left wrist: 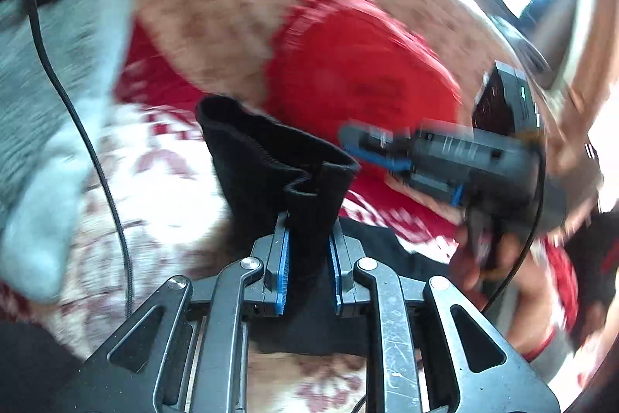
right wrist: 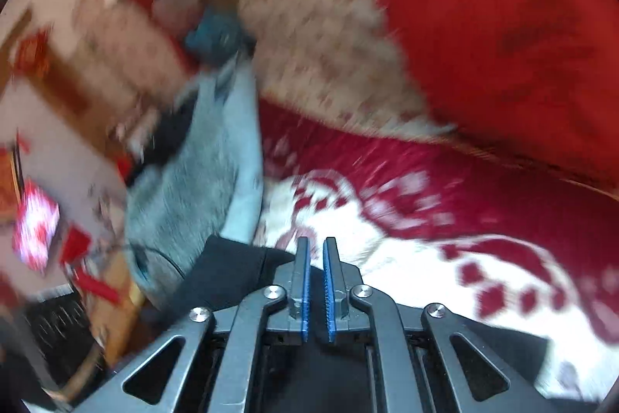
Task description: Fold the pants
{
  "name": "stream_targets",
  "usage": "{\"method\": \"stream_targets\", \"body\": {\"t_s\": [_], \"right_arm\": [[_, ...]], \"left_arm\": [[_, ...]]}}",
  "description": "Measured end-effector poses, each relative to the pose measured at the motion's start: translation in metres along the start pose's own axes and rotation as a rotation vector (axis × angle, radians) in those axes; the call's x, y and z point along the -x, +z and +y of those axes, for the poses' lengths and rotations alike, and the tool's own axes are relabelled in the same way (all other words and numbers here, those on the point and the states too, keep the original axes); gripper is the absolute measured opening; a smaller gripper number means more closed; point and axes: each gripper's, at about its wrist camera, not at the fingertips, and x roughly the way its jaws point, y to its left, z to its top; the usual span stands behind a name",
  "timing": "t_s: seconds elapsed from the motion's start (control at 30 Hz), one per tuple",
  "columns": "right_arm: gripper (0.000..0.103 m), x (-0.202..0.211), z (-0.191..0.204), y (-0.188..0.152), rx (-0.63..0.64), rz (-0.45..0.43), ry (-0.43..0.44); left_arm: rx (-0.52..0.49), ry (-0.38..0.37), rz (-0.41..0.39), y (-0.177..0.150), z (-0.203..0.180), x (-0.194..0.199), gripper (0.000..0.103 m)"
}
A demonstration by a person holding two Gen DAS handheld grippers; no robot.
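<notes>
The left gripper [left wrist: 307, 242] in the lower middle of its view has its blue-padded jaws clamped on a bunched edge of the black knit fabric pants [left wrist: 271, 157], which stand up in a hemmed fold above the fingers, probably so the edge can be carried across for a fold. The right gripper [left wrist: 354, 146] shows at middle right of that view, blurred, its tip at the same black edge; in its own view the jaws [right wrist: 317, 258] stand narrow with a clear gap, black cloth beneath them, and whether they pinch any I cannot tell. Below lies a red and white patterned blanket [right wrist: 406, 258], with a grey fleece cloth [right wrist: 185, 196] at left
</notes>
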Motion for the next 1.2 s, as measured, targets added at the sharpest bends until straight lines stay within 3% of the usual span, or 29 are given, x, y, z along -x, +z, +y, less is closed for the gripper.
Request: {"method": "stream_targets", "body": {"t_s": [0.03, 0.1, 0.23, 0.37, 0.53, 0.57, 0.6, 0.63, 0.73, 0.87, 0.93, 1.2], "right_arm": [[0.047, 0.014, -0.007, 0.0, -0.036, -0.016, 0.012], [0.072, 0.033, -0.021, -0.006, -0.114, -0.03, 0.036], [0.072, 0.035, -0.037, -0.031, -0.179, 0.012, 0.082], [0.073, 0.027, -0.025, -0.039, -0.099, 0.043, 0.097], [0.072, 0.002, -0.001, -0.046, 0.002, 0.13, 0.046], [0.064, -0.004, -0.001, -0.047, 0.002, 0.148, 0.022], [0.049, -0.011, -0.002, -0.049, -0.008, 0.165, 0.015], [0.047, -0.014, -0.003, -0.052, -0.016, 0.178, 0.023], [0.048, -0.009, 0.001, -0.054, -0.022, 0.151, 0.006], [0.058, 0.026, 0.007, -0.052, -0.042, 0.031, 0.032], [0.068, 0.042, 0.01, -0.052, -0.044, 0.004, 0.025], [0.069, 0.023, 0.025, -0.068, 0.035, 0.125, -0.018]], "left_arm": [[-0.017, -0.011, 0.019, -0.003, -0.007, -0.006, 0.015], [-0.039, -0.025, 0.063, -0.011, -0.016, -0.022, 0.015], [-0.079, -0.011, 0.12, -0.027, -0.02, -0.038, 0.015], [-0.121, 0.009, 0.109, -0.026, -0.025, -0.036, 0.015], [-0.12, 0.023, 0.105, -0.031, -0.025, -0.032, 0.015], [-0.126, 0.025, 0.106, -0.034, -0.025, -0.028, 0.015], [-0.137, 0.03, 0.106, -0.035, -0.026, -0.024, 0.015], [-0.154, 0.038, 0.109, -0.037, -0.027, -0.022, 0.015], [-0.146, 0.032, 0.116, -0.038, -0.024, -0.023, 0.015], [-0.145, 0.034, 0.115, -0.038, -0.025, -0.027, 0.015], [-0.145, 0.037, 0.116, -0.04, -0.026, -0.03, 0.015], [-0.104, 0.028, 0.074, -0.045, -0.021, -0.021, 0.015]]}}
